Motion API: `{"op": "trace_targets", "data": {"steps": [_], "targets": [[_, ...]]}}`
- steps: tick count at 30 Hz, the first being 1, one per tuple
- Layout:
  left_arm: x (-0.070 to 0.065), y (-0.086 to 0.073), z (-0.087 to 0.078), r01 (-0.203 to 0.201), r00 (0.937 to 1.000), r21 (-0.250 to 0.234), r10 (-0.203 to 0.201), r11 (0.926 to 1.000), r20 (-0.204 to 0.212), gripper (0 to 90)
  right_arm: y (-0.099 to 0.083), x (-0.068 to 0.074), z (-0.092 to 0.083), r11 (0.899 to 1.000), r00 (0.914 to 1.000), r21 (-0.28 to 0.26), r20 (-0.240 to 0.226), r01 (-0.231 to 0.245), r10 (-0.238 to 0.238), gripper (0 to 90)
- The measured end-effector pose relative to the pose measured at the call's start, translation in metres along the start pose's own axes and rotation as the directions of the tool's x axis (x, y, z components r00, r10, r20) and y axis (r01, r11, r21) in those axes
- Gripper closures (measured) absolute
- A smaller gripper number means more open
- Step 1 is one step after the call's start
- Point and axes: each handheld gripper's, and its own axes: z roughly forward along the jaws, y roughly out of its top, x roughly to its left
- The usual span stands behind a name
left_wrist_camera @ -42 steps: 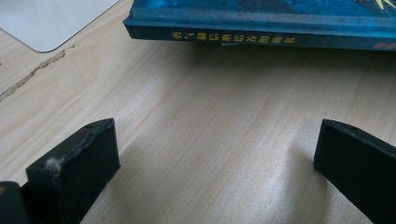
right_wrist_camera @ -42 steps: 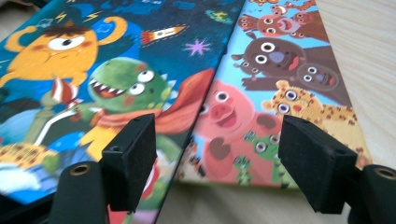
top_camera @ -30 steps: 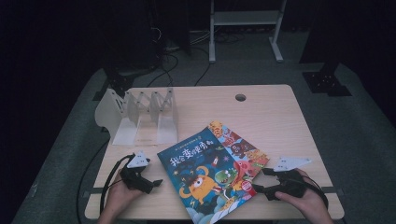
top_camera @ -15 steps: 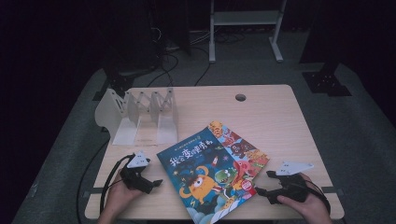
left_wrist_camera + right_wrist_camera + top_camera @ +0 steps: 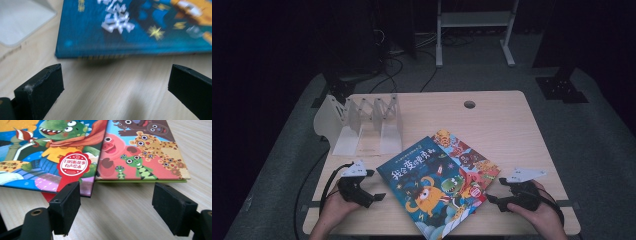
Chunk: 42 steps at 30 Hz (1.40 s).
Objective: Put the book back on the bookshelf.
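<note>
Since the earlier high view, the right hand has slid a little toward the lower right corner of the frame, so the right gripper (image 5: 493, 199) now sits slightly farther from the books' edge; the left hand looks unmoved.

Seen along its own jaws, the right gripper (image 5: 116, 207) stands wide open with bare table between the pads, nothing held. Just beyond them lie the near edges of two picture books: the blue book (image 5: 47, 152) on top at the upper left of that frame, and the green-edged book (image 5: 142, 157) beneath it, showing at the upper right. The left gripper (image 5: 115, 90) is also spread wide and empty, with the blue book's (image 5: 130, 27) edge across the upper part of its view and a corner of the white book rack (image 5: 22, 20) at the upper left.

In the high view the books (image 5: 439, 182) lie stacked askew at the lower middle of the wooden table (image 5: 492, 120), between the left gripper (image 5: 381, 196) and the right one. The rack (image 5: 362, 125) stands empty toward the upper left.

This looks like the approach before a first pick-up. The next move probably calls for getting one jaw under a book's thin edge, perhaps with the other gripper steadying the stack, before lifting it toward the rack.
</note>
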Motion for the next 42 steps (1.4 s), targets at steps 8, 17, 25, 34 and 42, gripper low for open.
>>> {"op": "trace_targets", "data": {"steps": [8, 17, 25, 34, 42], "targets": [[0.014, 0.024, 0.009, 0.022, 0.9994, -0.01, -0.022, 0.9997, 0.029, 0.0, 0.005, -0.003, 0.003, 1.0, 0.9998, 0.007, 0.017, 0.005, -0.005, 21.8], [0.016, 0.03, 0.026, 0.036, 0.9979, 0.045, -0.039, 0.9983, 0.051, 0.0, 0.007, -0.005, 0.005, 1.0, 0.9995, 0.011, 0.031, 0.009, -0.01, 22.4], [0.01, 0.033, 0.028, 0.027, 0.9971, 0.04, -0.03, 0.9988, 0.07, 0.0, 0.014, -0.012, 0.008, 1.0, 0.9975, 0.017, 0.069, 0.016, -0.017, 22.8], [0.005, 0.037, 0.03, 0.024, 0.9948, 0.031, -0.027, 0.9992, 0.099, 0.0, 0.021, -0.023, 0.013, 1.0, 0.9941, 0.019, 0.109, 0.004, -0.006, 22.8], [0.001, 0.04, 0.032, 0.016, 0.9929, 0.035, -0.02, 0.9993, 0.117, 0.0, 0.028, -0.034, 0.02, 1.0, 0.9908, 0.022, 0.134, -0.017, 0.014, 22.8]]}}
